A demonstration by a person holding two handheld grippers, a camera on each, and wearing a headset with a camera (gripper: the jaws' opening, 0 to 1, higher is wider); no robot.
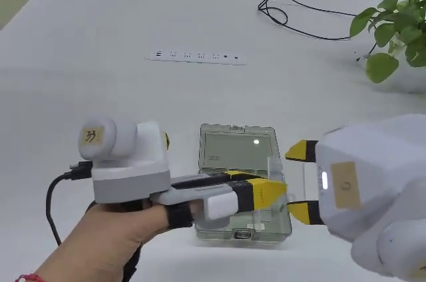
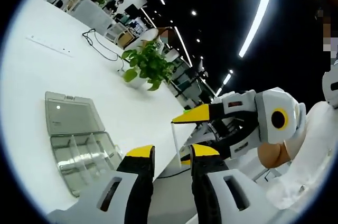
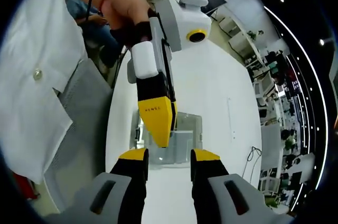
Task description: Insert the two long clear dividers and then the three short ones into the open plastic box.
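Note:
The clear plastic box (image 1: 243, 225) lies open on the white table, its lid (image 1: 236, 149) folded back. In the left gripper view, clear dividers stand in the box's (image 2: 79, 152) base. My right gripper (image 1: 301, 182) comes in from the right with its yellow jaws wide apart. A short clear divider (image 2: 175, 142) spans upright between them, beside the box's right edge. My left gripper (image 1: 276, 192) reaches across the box from the left, its tip close to the divider. Its own view shows the left gripper (image 2: 171, 152) with parted jaws and nothing between them. From the right gripper (image 3: 170, 155), the left gripper (image 3: 161, 137) hangs over the box (image 3: 182, 134).
A white power strip (image 1: 196, 56) lies further back on the table. A black cable (image 1: 293, 12) loops at the far right, beside a green plant (image 1: 396, 26). The person's white coat (image 3: 37, 76) hangs near the table's front edge.

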